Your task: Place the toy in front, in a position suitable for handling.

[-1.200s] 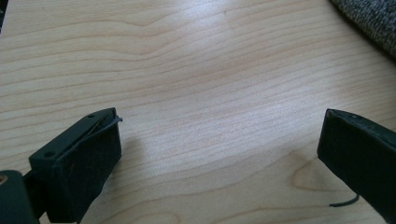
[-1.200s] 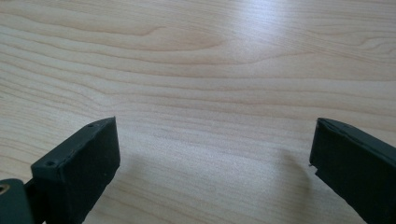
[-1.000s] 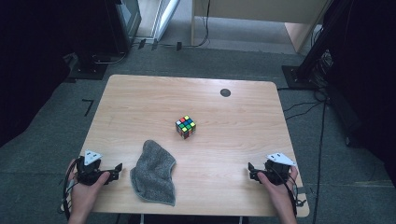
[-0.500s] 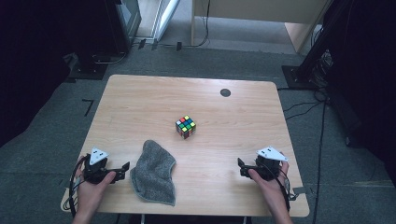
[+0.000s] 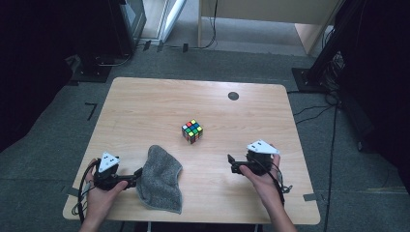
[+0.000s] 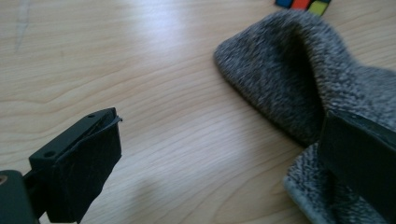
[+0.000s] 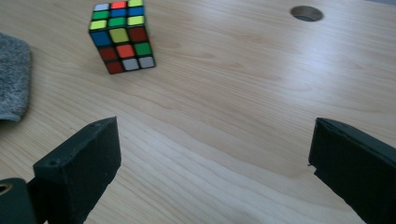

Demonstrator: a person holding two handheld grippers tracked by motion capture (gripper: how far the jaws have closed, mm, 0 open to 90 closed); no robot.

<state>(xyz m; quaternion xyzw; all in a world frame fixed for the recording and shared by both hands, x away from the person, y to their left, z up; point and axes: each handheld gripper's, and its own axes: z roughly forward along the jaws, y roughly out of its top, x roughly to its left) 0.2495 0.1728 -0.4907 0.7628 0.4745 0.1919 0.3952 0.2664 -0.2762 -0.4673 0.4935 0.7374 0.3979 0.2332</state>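
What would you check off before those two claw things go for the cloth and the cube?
1. Left gripper open: ok, jaws wide apart in the left gripper view.
2. Left gripper at the cloth: ok, one jaw already lies over its edge.
3. Right gripper open: ok, jaws spread wide in the right gripper view.
4. Cube free to reach: ok, it stands alone on the table, apart from the cloth, ahead of the right gripper.
5. Cloth lying flat: not ok, it is folded into a hump.
6. Whether the spread jaws fit round the cube: cannot tell.
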